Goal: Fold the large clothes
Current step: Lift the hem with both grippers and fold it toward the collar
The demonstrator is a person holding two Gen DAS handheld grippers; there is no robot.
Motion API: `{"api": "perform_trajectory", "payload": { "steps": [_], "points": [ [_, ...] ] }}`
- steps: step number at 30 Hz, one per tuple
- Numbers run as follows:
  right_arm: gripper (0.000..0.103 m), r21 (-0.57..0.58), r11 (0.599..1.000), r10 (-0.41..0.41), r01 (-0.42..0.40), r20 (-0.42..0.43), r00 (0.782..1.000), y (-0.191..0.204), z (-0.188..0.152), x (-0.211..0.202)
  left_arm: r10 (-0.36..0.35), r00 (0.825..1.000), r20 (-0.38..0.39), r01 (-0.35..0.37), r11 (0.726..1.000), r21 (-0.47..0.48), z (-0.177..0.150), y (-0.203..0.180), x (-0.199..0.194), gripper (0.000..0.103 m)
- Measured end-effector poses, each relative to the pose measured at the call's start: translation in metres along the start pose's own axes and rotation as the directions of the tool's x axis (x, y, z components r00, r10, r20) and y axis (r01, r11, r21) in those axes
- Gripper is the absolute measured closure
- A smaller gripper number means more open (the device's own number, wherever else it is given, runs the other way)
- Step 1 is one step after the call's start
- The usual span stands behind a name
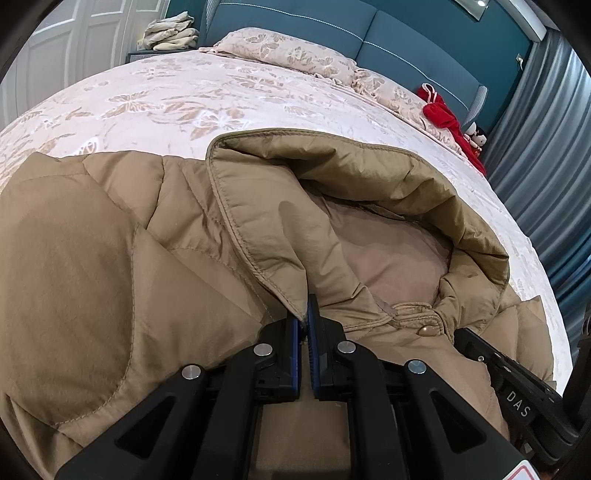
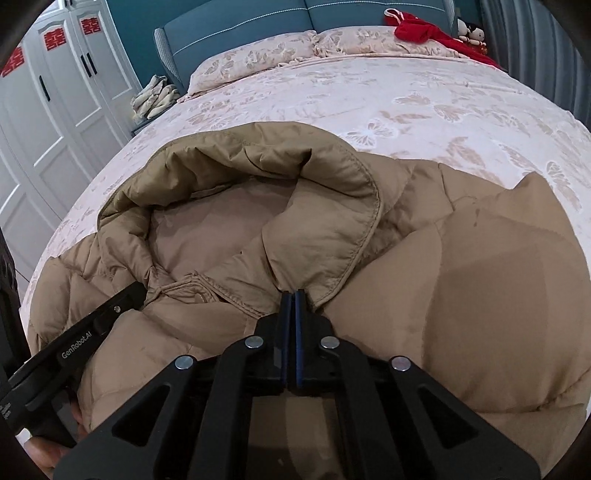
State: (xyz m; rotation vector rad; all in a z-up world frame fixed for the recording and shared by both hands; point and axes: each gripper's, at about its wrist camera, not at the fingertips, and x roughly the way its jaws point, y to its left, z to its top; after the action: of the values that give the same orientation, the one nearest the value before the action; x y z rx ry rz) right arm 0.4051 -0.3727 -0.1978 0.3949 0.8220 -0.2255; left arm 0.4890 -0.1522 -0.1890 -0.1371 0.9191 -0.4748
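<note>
A tan quilted puffer jacket (image 1: pixel 110 229) with a hood (image 1: pixel 332 177) lies on the bed. It also shows in the right wrist view (image 2: pixel 461 288), with its hood (image 2: pixel 258 173) open toward the pillows. My left gripper (image 1: pixel 305 314) is shut on the hood's edge where it meets the collar. My right gripper (image 2: pixel 293 295) is shut on the hood's other edge at the collar. Each gripper shows in the other's view, the right gripper (image 1: pixel 509 373) at lower right, the left gripper (image 2: pixel 92 328) at lower left. A snap button (image 2: pixel 200 297) sits on the collar between them.
The bed (image 1: pixel 184 96) has a pink butterfly-patterned cover and pillows (image 1: pixel 288 48) at a teal headboard. A red garment (image 1: pixel 450 122) and dolls lie at the far right corner. Folded beige cloth (image 1: pixel 170 33) sits on a nightstand. White wardrobes (image 2: pixel 48 122) stand at left, grey curtains (image 1: pixel 546 158) at right.
</note>
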Motion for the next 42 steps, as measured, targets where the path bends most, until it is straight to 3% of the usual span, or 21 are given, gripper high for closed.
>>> {"api": "perform_trajectory", "payload": {
  "steps": [5, 7, 9, 12, 14, 15, 17, 21, 23, 26, 29, 31, 35, 42],
  "points": [
    [0.103, 0.063, 0.996, 0.069, -0.067, -0.043, 0.997, -0.012, 0.006, -0.014, -0.042, 0.999, -0.023, 0.041, 0.999, -0.033, 0.006, 0.006, -0.015, 0.091],
    [0.099, 0.095, 0.993, 0.076, -0.071, -0.058, 0.995, -0.023, 0.006, -0.035, -0.059, 0.997, -0.053, 0.057, 0.998, -0.033, 0.012, 0.014, -0.034, 0.083],
    [0.095, 0.1, 0.992, 0.081, -0.076, -0.048, 0.996, -0.035, 0.008, -0.06, -0.032, 0.998, -0.06, 0.031, 0.999, -0.013, 0.021, 0.023, -0.054, 0.083],
    [0.095, 0.108, 0.993, 0.05, -0.051, 0.019, 0.999, -0.049, 0.028, -0.095, 0.001, 0.998, -0.061, -0.001, 1.0, -0.014, 0.057, 0.036, -0.076, 0.083],
    [0.09, 0.142, 0.985, 0.088, -0.095, 0.052, 0.995, -0.049, 0.051, -0.102, 0.002, 0.998, -0.068, -0.006, 0.999, -0.049, 0.084, 0.038, -0.078, 0.083],
    [0.081, 0.154, 0.982, 0.104, -0.112, 0.062, 0.993, -0.046, 0.062, -0.102, -0.016, 0.997, -0.08, 0.01, 0.997, -0.08, 0.105, 0.037, -0.073, 0.083],
    [0.077, 0.178, 0.971, 0.147, -0.161, 0.088, 0.985, -0.036, 0.092, -0.091, -0.036, 0.996, -0.086, 0.025, 0.991, -0.128, 0.135, 0.033, -0.06, 0.08],
    [0.077, 0.263, 0.938, 0.206, -0.227, 0.104, 0.973, -0.025, 0.13, -0.05, -0.039, 0.996, -0.083, 0.021, 0.978, -0.207, 0.174, 0.021, -0.028, 0.078],
    [0.077, 0.32, 0.918, 0.211, -0.234, 0.107, 0.972, -0.024, 0.142, -0.024, -0.049, 0.99, -0.134, 0.02, 0.978, -0.208, 0.184, 0.008, -0.003, 0.078],
    [0.078, 0.352, 0.916, 0.181, -0.191, 0.061, 0.982, -0.022, 0.145, 0.006, -0.052, 0.974, -0.219, 0.003, 0.977, -0.215, 0.177, 0.0, 0.032, 0.078],
    [0.083, 0.298, 0.946, 0.151, -0.129, -0.051, 0.987, -0.013, 0.129, 0.032, -0.069, 0.953, -0.296, 0.011, 0.981, -0.193, 0.15, -0.002, 0.054, 0.078],
    [0.083, 0.222, 0.965, 0.156, -0.136, -0.071, 0.985, -0.008, 0.114, 0.03, -0.074, 0.953, -0.295, 0.034, 0.99, -0.139, 0.131, -0.002, 0.05, 0.078],
    [0.087, 0.025, 0.996, 0.089, -0.087, -0.121, 0.989, 0.002, 0.08, 0.024, -0.047, 0.961, -0.272, 0.045, 0.999, -0.015, 0.102, -0.002, 0.036, 0.079],
    [0.09, -0.053, 0.997, 0.057, -0.063, -0.109, 0.992, -0.009, 0.061, 0.026, 0.04, 0.978, -0.203, -0.014, 0.992, 0.128, 0.074, -0.007, 0.038, 0.086]
  ]
}}
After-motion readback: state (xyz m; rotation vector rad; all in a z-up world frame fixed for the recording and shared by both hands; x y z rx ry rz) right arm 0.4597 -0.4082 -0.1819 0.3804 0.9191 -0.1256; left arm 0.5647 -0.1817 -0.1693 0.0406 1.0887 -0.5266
